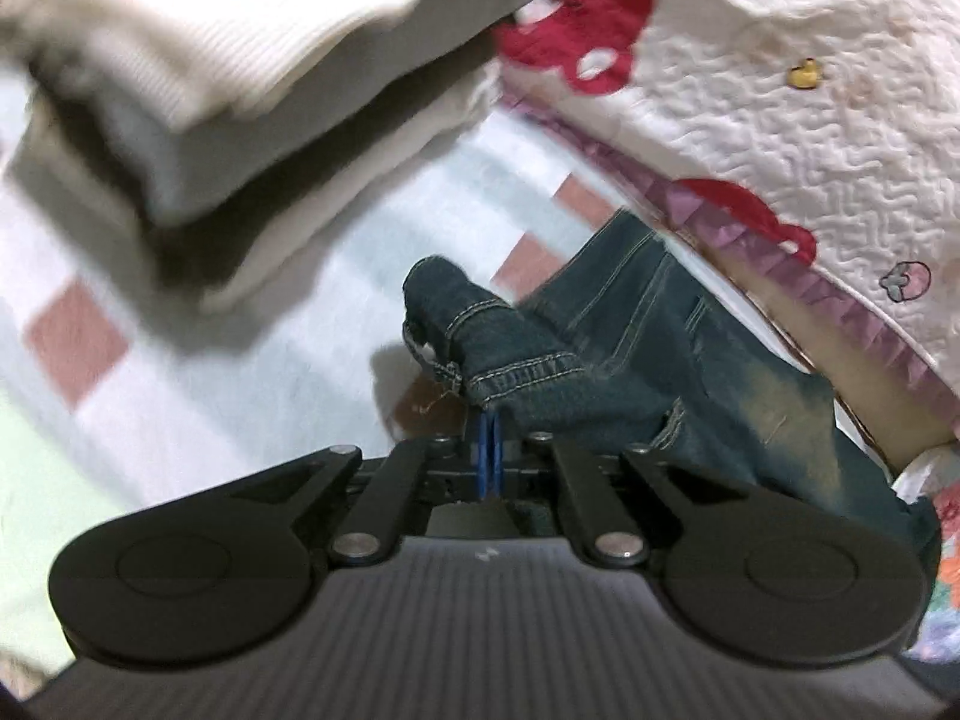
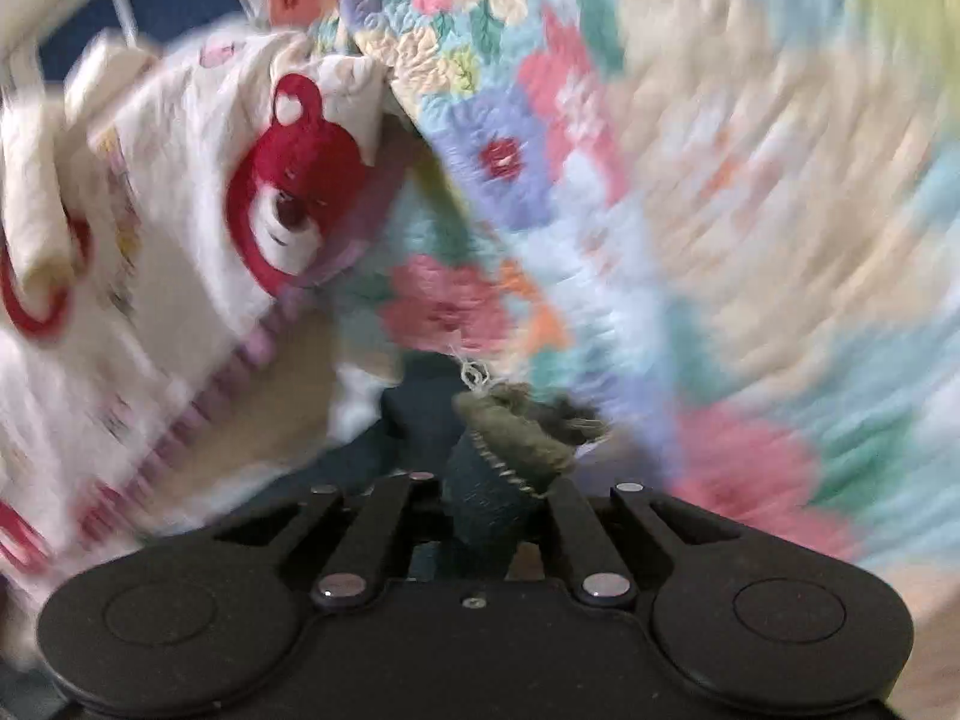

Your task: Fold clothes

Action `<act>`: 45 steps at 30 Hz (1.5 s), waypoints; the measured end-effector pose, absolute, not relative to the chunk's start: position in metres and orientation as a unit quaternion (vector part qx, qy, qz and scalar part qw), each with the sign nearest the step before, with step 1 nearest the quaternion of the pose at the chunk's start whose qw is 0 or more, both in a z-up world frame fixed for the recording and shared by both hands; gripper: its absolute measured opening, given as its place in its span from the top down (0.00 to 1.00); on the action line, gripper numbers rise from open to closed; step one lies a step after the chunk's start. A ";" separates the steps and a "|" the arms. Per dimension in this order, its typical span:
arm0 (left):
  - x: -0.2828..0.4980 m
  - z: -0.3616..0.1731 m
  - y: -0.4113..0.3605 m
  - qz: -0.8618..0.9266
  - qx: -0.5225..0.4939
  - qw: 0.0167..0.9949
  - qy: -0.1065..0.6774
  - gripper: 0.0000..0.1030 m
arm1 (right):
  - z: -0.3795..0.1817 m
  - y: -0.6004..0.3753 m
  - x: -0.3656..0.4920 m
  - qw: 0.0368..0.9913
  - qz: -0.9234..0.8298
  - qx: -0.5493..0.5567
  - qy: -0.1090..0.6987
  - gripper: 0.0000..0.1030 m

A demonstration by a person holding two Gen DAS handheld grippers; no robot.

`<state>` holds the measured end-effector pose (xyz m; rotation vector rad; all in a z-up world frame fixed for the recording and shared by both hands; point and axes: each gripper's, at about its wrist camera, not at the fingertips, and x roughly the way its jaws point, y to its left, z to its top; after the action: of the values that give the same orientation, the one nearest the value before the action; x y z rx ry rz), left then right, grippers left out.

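Observation:
Dark blue jeans [image 1: 630, 354] with tan stitching hang in the left wrist view, above a checked sheet. My left gripper [image 1: 487, 420] is shut on a bunched hem or waistband edge of the jeans, its blue pads pressed together. In the right wrist view my right gripper [image 2: 498, 480] is shut on another frayed, stitched edge of the jeans [image 2: 516, 426], which bunches up between the fingers. The rest of the jeans is hidden below the gripper there.
A folded cream knit garment [image 1: 240, 60] lies on the pale checked sheet [image 1: 150, 390]. A white quilt with red bear prints [image 1: 810, 120] lies to the right, also in the right wrist view [image 2: 180, 210]. A floral quilt [image 2: 660, 180] fills the blurred background.

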<state>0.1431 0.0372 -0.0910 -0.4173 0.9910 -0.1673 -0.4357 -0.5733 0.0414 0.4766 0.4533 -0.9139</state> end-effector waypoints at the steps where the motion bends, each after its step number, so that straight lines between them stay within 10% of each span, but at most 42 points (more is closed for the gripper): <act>1: 0.137 -0.098 0.041 -0.076 -0.202 0.848 0.483 0.98 | 0.038 -0.571 -0.440 0.836 -0.444 0.207 0.246 0.94; 11: 0.115 -0.118 0.053 -0.087 -0.182 0.825 0.528 0.95 | -0.021 -0.547 -0.463 0.787 -0.484 0.209 0.319 0.94; 15: 0.115 -0.113 0.045 -0.115 -0.179 0.830 0.516 0.61 | -0.020 -0.549 -0.461 0.786 -0.490 0.212 0.312 0.94; 29: 0.122 -0.137 0.055 -0.110 -0.320 0.797 0.500 0.43 | -0.023 -0.542 -0.445 0.795 -0.483 0.204 0.305 0.91; 36: 0.146 -0.145 0.020 -0.095 -0.236 0.816 0.519 0.47 | -0.019 -0.541 -0.440 0.801 -0.478 0.192 0.305 0.91; 39: 0.148 -0.139 0.004 -0.110 -0.172 0.841 0.501 0.92 | -0.020 -0.540 -0.440 0.800 -0.478 0.188 0.309 0.91; 45: 0.124 -0.113 -0.031 -0.116 -0.012 0.892 0.437 0.88 | -0.025 -0.538 -0.440 0.803 -0.473 0.197 0.304 0.91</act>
<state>0.1242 -0.0314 -0.1133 -0.0240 0.9066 -0.2415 -0.4404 -0.5382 -0.0252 0.4228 0.6518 -1.0125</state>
